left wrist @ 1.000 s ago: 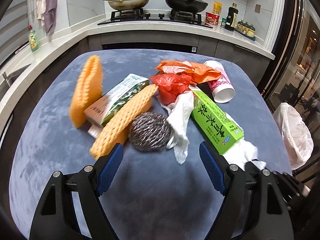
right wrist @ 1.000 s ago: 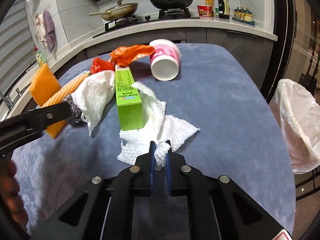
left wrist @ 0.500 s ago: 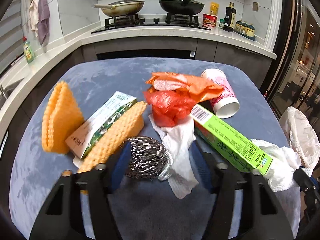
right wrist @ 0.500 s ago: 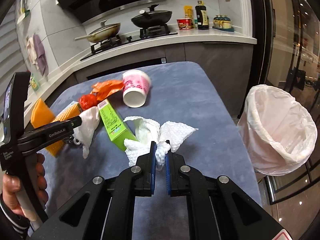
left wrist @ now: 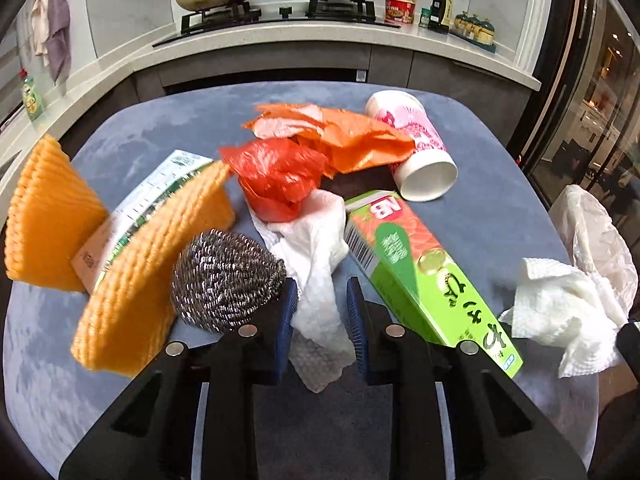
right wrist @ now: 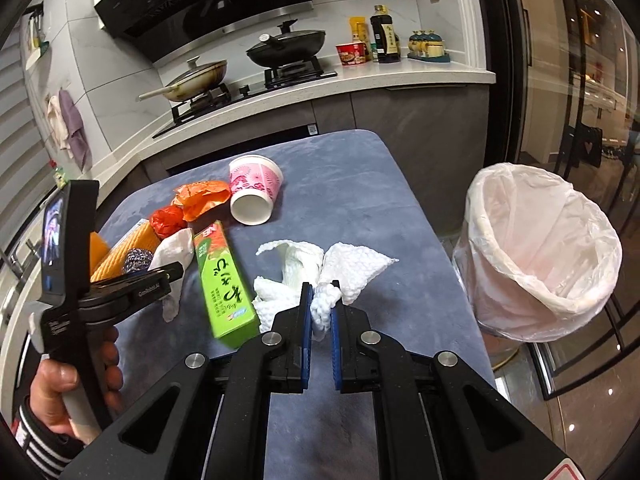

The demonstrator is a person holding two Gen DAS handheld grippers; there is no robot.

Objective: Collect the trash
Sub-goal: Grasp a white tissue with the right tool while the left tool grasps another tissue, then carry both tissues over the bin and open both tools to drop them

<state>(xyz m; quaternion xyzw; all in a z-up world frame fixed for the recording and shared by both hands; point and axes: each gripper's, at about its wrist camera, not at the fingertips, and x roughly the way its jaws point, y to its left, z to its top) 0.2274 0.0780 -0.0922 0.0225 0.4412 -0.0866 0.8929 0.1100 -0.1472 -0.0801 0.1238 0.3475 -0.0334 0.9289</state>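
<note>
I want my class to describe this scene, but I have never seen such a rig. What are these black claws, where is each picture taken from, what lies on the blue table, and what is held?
A person holds two hand-operated grippers; each carries a camera looking along its fingers, giving one picture apiece. The right gripper is shut on a white paper towel, near the lined bin. The left gripper has just been closing around another paper towel, its pads not yet pressing. On the table lie a steel scourer, orange sponges, a green box, a pink cup and red and orange wrappers.
</note>
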